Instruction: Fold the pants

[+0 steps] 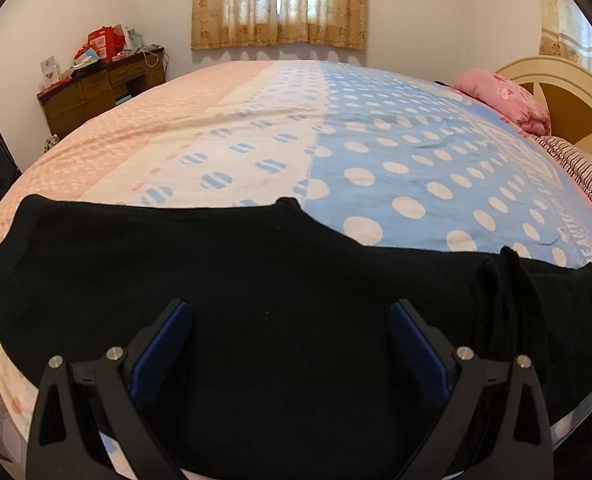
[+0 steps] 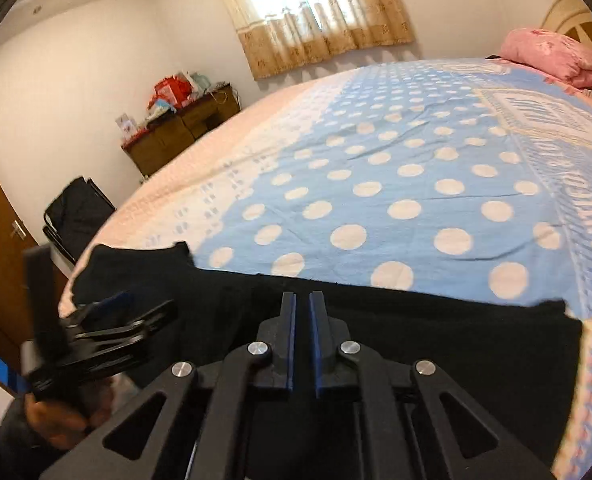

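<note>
Pants (image 1: 256, 280), black, spread flat across the near edge of the bed (image 1: 396, 152), running from 9 to 3 o'clock in the left wrist view, with a bunched ridge of cloth toward 3 o'clock. Lying on a bedcover of pink, white and blue with white dots. Left gripper (image 1: 291, 312) hovering low over the cloth, blue-padded fingers (image 1: 164, 344) spread wide apart, nothing between them. Right gripper (image 2: 302, 304) above the same dark cloth, pads nearly together with only a thin slit showing; whether any fabric is pinched there cannot be told. Left gripper also visible at 9 o'clock in the right wrist view, blurred. Pink pillow (image 1: 504, 100) and headboard (image 1: 568, 108) at 2 o'clock, wooden dresser (image 1: 100, 88) at 10 o'clock, curtained window (image 1: 280, 4) at 12 o'clock.
</note>
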